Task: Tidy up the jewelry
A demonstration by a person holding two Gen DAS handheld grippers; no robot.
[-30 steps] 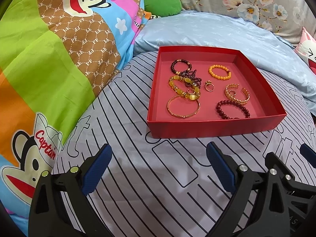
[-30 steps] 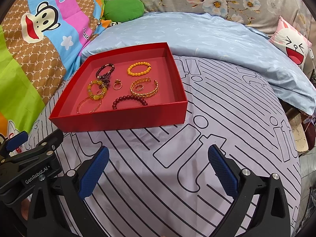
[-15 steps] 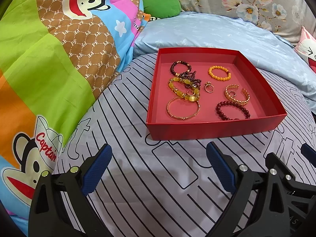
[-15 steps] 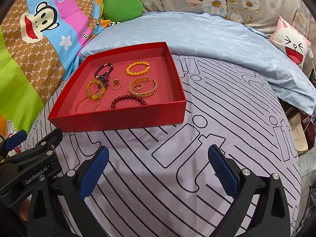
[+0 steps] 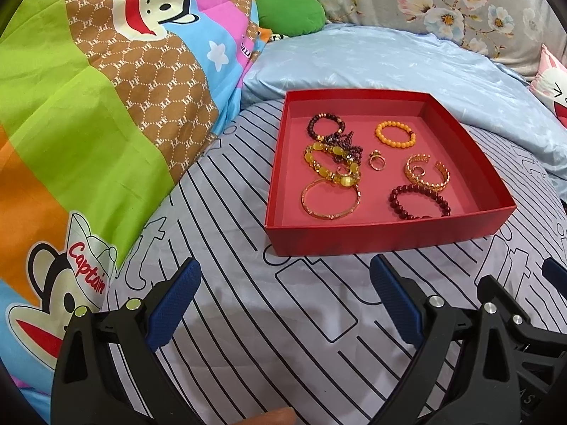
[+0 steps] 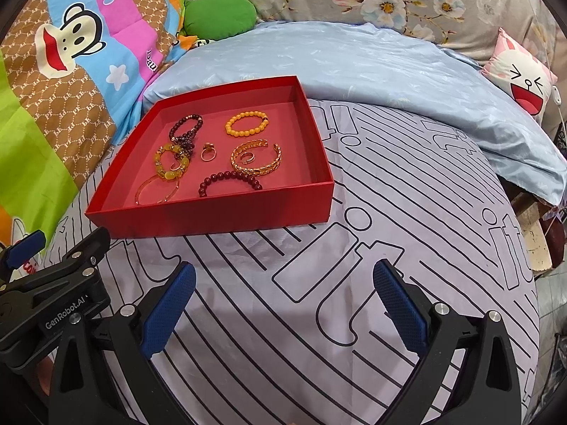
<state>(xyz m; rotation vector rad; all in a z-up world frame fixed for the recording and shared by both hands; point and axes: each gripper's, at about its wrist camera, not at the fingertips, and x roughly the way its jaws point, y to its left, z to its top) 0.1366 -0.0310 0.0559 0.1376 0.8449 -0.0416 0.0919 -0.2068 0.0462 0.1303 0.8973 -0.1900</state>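
Jewelry in one red box (image 5: 372, 239): seven bracelets, three rings. Left hand-held gripper (image 5: 285, 294) spread, right hand-held gripper (image 6: 283, 295) spread.

The right tool (image 6: 283, 297) hovers wide open over the striped bed cover (image 6: 407, 212), short of the red box (image 6: 219, 212) holding bracelets and rings

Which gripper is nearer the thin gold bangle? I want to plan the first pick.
Left, probably. The left gripper is open just short of the red box, with the thin gold bangle nearly straight ahead. The right gripper, also open, sits farther right, with the bangle ahead-left.
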